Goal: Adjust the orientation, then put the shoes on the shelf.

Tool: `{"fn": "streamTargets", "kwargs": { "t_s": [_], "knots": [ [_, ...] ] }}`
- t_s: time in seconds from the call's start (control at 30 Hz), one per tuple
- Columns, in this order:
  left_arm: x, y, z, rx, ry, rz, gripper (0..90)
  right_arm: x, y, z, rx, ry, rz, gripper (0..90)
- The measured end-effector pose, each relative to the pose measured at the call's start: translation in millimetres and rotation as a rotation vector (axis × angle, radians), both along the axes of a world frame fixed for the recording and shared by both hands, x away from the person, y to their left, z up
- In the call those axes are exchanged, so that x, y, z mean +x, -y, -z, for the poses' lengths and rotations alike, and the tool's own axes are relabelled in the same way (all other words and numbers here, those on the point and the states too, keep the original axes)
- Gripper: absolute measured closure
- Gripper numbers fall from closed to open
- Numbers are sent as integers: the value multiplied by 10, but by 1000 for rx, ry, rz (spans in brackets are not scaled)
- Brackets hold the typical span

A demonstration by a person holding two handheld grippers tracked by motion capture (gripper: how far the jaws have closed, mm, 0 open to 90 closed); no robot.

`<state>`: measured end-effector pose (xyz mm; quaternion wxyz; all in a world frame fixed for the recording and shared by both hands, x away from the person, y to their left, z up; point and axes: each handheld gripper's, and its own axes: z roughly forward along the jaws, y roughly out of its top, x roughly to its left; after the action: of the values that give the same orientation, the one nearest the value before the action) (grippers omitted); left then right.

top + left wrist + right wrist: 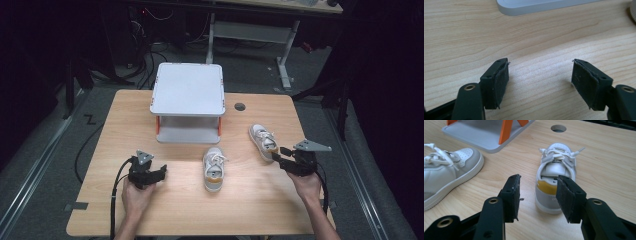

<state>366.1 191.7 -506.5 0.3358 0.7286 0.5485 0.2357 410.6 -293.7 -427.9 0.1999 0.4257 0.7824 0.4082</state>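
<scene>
Two white and grey sneakers with yellow heel tabs lie on the wooden table [150,210]. One sneaker [214,169] [446,172] rests in the middle, just in front of the shelf. The other sneaker [263,141] [556,157] lies to the right, heel toward my right gripper [278,154] [538,185]. That gripper is open and hovers just behind the heel without touching it. My left gripper [161,173] [540,72] is open low over bare wood at the front left, with nothing between its pads.
A grey two-tier shelf [187,90] [479,135] [536,5] with orange posts stands at the back middle of the table. A round cable hole [240,106] [558,128] sits to its right. Dark floor, cables and a desk frame lie beyond the far edge.
</scene>
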Motion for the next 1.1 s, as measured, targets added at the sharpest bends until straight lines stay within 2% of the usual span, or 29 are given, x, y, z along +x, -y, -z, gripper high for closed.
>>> {"fn": "streamTargets", "kwargs": {
  "t_s": [0.03, 0.07, 0.3, 0.5, 0.67, 0.8, 0.87, 1.1],
  "knots": [
    [-1, 16, 1, 15, 0, 3, 296, 29, -20, -5, -4, -5, -2, 552],
    [-3, 18, 1, 16, 0, 8, 294, 102, -76, -20, -12, -12, -7, 568],
    [-3, 16, 1, 13, 0, 8, 294, 317, -254, -32, -53, -44, -14, 594],
    [-2, 13, 1, 10, -1, 8, 292, 520, -382, 58, -104, -114, 17, 596],
    [-2, 10, 1, 6, -1, 8, 292, 560, -404, 123, -121, -146, 29, 604],
    [-2, 8, 0, 5, -2, 8, 292, 594, -440, 164, -135, -154, 21, 621],
    [-2, 9, 0, 5, -1, 8, 292, 601, -448, 165, -126, -158, 18, 636],
    [-2, 6, 1, 3, -1, 8, 293, 616, -479, 137, -151, -184, 23, 676]
  ]
}}
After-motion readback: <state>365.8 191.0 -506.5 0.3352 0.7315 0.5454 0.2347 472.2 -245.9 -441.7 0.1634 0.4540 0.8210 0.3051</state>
